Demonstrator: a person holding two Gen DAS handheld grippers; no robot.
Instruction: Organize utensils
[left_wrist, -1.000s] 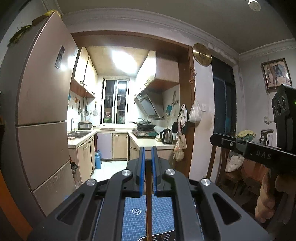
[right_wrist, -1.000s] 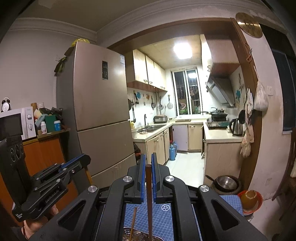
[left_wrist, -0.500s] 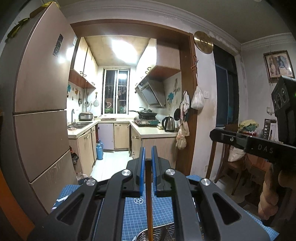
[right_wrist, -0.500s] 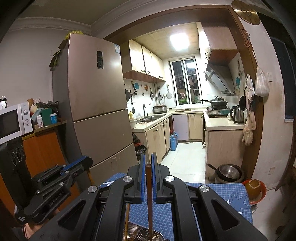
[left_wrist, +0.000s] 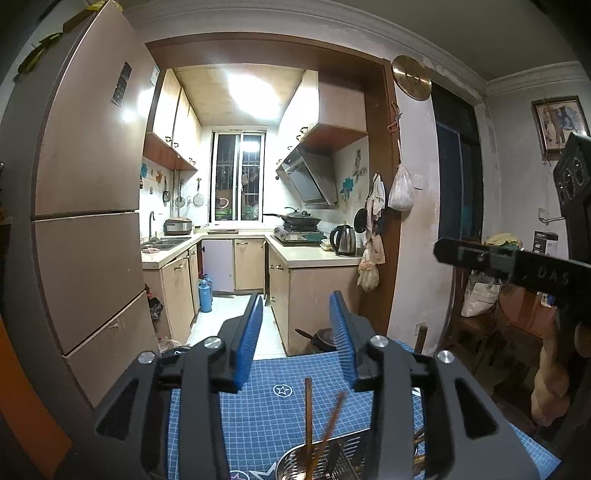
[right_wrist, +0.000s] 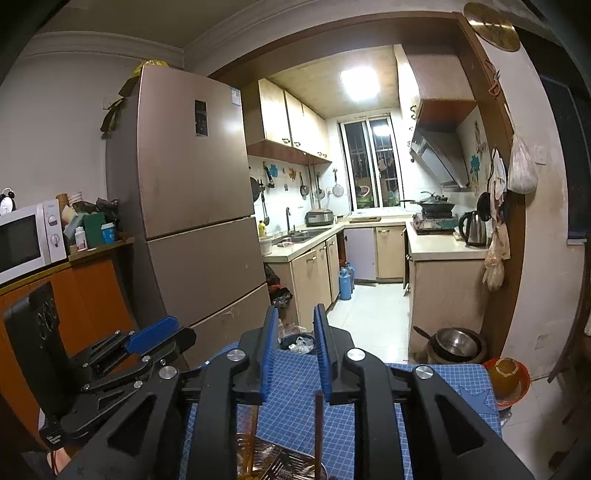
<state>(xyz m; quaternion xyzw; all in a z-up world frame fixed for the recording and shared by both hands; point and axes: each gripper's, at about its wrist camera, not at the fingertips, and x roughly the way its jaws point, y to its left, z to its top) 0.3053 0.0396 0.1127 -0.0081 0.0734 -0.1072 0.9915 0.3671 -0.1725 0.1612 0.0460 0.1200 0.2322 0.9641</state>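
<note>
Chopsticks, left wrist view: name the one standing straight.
The upright chopstick, on the picture's left, rises straight from the metal holder; the other chopstick leans rightward.

You see a blue, white-gridded mat (left_wrist: 258, 413) with stars on the desk, brown chopsticks (left_wrist: 308, 413), and black grippers with blue jaws.

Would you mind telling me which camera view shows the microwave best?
The right wrist view shows it best: the white microwave sits on the orange cabinet at the far left, its door and dials visible. The left wrist view does not show it at all; the fridge fills that side.
</note>
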